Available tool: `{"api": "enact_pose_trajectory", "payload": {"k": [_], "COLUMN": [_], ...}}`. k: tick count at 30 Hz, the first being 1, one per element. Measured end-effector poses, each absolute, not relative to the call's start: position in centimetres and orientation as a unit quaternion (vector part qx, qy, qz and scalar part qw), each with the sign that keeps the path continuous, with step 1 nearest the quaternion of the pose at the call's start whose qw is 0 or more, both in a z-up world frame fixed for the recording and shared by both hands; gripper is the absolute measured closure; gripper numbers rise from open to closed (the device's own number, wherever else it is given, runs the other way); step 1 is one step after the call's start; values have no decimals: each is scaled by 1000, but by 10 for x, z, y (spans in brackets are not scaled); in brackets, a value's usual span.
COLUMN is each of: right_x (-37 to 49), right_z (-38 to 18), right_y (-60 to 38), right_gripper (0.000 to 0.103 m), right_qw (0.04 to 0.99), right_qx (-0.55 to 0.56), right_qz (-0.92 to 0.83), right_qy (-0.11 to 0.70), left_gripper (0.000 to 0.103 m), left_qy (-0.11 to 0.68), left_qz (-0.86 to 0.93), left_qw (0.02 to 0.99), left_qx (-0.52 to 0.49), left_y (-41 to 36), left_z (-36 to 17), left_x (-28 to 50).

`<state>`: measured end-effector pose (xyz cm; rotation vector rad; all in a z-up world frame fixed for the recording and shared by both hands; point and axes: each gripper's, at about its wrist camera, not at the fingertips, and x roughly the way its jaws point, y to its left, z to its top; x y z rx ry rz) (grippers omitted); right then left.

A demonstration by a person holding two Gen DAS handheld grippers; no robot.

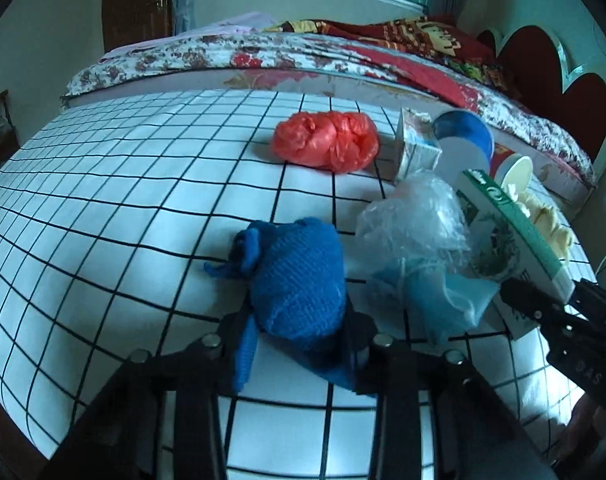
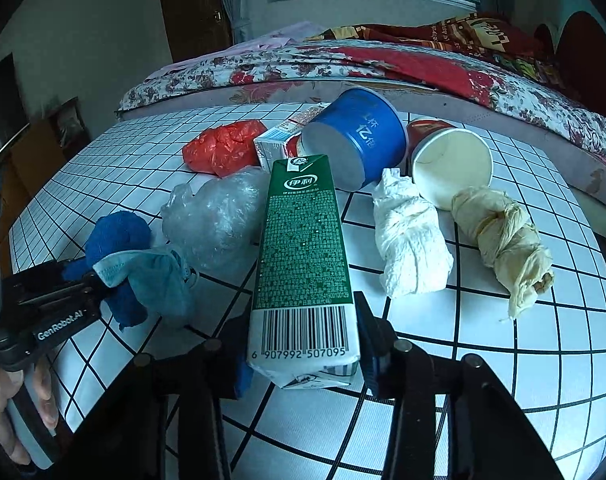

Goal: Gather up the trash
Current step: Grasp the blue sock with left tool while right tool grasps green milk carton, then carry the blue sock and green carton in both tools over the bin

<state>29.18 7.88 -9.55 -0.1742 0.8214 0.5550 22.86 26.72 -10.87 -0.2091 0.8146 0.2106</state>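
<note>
My left gripper (image 1: pixel 299 336) is shut on a balled blue knitted cloth (image 1: pixel 299 280), which also shows in the right wrist view (image 2: pixel 117 236). My right gripper (image 2: pixel 303 344) is shut on a green and white milk carton (image 2: pixel 303 248), held lengthwise between the jaws; the carton also shows in the left wrist view (image 1: pixel 515 232). Both sit low over the checked tablecloth (image 1: pixel 103 200). A crumpled clear plastic bag (image 2: pixel 215 216) and a blue face mask (image 2: pixel 159 280) lie between the two grippers.
An orange plastic bag (image 1: pixel 327 140), a small white carton (image 2: pixel 279 140), a blue tub on its side (image 2: pixel 359 136), a tipped paper cup (image 2: pixel 451 164), a white tissue wad (image 2: pixel 411 240) and a yellowish tied wad (image 2: pixel 503 240) lie on the table. A bed (image 2: pixel 343 64) stands behind.
</note>
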Motion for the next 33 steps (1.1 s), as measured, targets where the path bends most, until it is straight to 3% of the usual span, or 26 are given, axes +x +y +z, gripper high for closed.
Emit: {"api": "enact_pose_trajectory", "payload": {"k": [15, 33], "right_x": [242, 174], "right_z": [-48, 2], "right_y": [40, -48], "right_gripper": [61, 61], "right_qw": [898, 925], "right_qx": [-58, -32], "right_qz": [271, 229], "right_qy": [341, 301], "left_gripper": [69, 69], "left_qy": [340, 301], "left_qz": [115, 48], "left_qw": [931, 952], "left_qx": [-66, -15], "left_y": [243, 141], "left_z": [-62, -18], "left_x": [168, 117]}}
